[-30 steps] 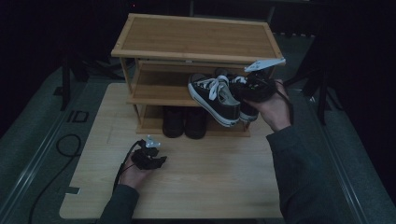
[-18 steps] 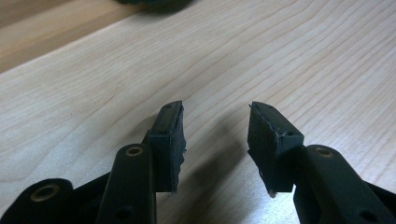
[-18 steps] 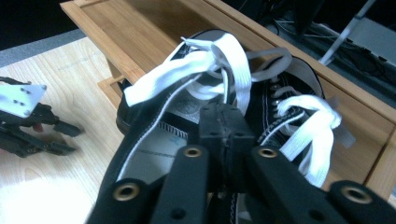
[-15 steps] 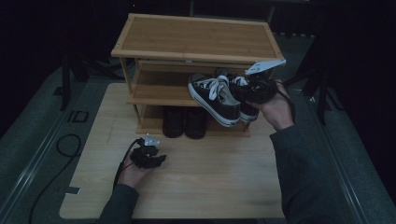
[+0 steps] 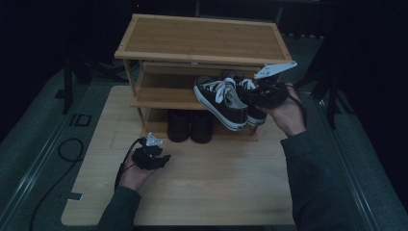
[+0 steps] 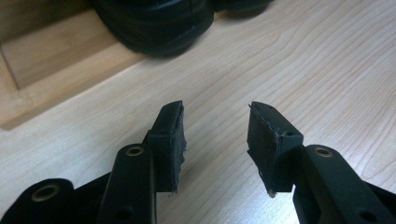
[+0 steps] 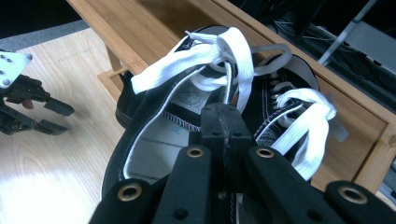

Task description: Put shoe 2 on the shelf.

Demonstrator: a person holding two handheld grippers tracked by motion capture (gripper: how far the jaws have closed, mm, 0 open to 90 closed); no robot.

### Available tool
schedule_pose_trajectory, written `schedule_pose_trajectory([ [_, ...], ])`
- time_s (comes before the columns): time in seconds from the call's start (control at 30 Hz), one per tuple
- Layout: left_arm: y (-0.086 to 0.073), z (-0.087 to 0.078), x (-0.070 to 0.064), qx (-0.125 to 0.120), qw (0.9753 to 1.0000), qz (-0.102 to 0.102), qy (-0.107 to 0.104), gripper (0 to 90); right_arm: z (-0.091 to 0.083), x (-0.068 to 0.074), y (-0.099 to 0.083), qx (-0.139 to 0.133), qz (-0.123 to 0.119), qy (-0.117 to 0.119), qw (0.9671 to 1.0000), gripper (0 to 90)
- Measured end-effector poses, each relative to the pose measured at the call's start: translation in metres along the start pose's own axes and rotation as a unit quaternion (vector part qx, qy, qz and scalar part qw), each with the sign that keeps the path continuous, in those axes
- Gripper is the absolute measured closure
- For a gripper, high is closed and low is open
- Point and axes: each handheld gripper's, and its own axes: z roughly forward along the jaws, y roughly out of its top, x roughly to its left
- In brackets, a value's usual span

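While the wooden table (image 5: 231, 187) carries everything, biggest item on it is the three-tier bamboo shoe rack (image 5: 202, 41) at the far side, top shelf bare. Middle shelf (image 5: 159, 94) has the pair of black canvas sneakers (image 5: 226, 101) with white laces at its right end; toes stick out past the front edge, tilted down toward the table. Right gripper view: both sneakers (image 7: 187, 121) side by side, inner collars pressed together, white laces (image 7: 224, 51) loose on top, rack shelf edge (image 7: 336, 107) just behind them. Bottom tier holds a pair of dark shoes (image 5: 190, 126), upright, side by side, touching; left gripper view catches their black soles (image 6: 154, 25) at the top, on the lowest board.

Right gripper (image 5: 267, 92) held at the sneakers' heels, right hand (image 5: 288, 113) below it, grey plate pointing up-right. Its jaws are pinched tight together on the inner collars of the two sneakers (image 7: 224, 128), no gap visible.

Left gripper (image 5: 151, 158) low over the table's near-left part, well apart from the sneakers, in front of the rack's left half, left hand (image 5: 134, 173) under it. Left gripper (image 6: 215, 140) jaws spread wide, nothing between the pads (image 6: 170, 140), bare wood beneath. It shows in the right gripper view at far left (image 7: 28, 109), jaws apart.
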Motion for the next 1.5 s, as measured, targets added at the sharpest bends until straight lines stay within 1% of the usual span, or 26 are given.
schedule_pose_trajectory([
  [0.37, 0.016, -0.007, -0.001, -0.004, 0.9999, 0.013, 0.004, 56.7, -0.010, -0.001, -0.006, -0.005, 0.003, 0.000, 1.0000, 90.0],
  [0.6, 0.023, -0.011, 0.000, -0.012, 0.9998, 0.013, 0.007, 56.6, -0.015, -0.001, -0.009, -0.007, 0.004, 0.000, 1.0000, 90.0],
  [0.83, 0.031, -0.017, 0.002, -0.020, 0.9996, 0.018, 0.010, 56.6, -0.020, 0.001, -0.012, -0.009, 0.003, 0.002, 1.0000, 90.0],
  [0.87, 0.032, -0.018, 0.002, -0.021, 0.9995, 0.019, 0.011, 56.8, -0.021, 0.001, -0.013, -0.009, 0.002, 0.003, 0.9999, 90.0],
  [0.93, 0.034, -0.020, 0.002, -0.024, 0.9995, 0.018, 0.012, 56.9, -0.022, 0.000, -0.014, -0.013, 0.007, 0.015, 0.9998, 90.0],
  [1.0, 0.036, -0.021, 0.002, -0.024, 0.9994, 0.019, 0.013, 57.4, -0.023, 0.000, -0.014, -0.013, 0.006, 0.012, 0.9998, 90.0],
  [1.23, 0.043, -0.026, 0.004, -0.029, 0.9993, 0.020, 0.013, 57.7, -0.025, 0.000, -0.018, -0.013, 0.004, 0.019, 0.9997, 90.0],
  [1.3, 0.044, -0.026, 0.005, -0.029, 0.9993, 0.021, 0.012, 58.2, -0.026, 0.001, -0.019, -0.012, 0.004, 0.023, 0.9997, 90.0],
  [1.5, 0.049, -0.027, 0.006, -0.029, 0.9994, 0.018, 0.006, 60.2, -0.028, 0.003, -0.022, -0.010, -0.004, 0.023, 0.9997, 90.0],
])
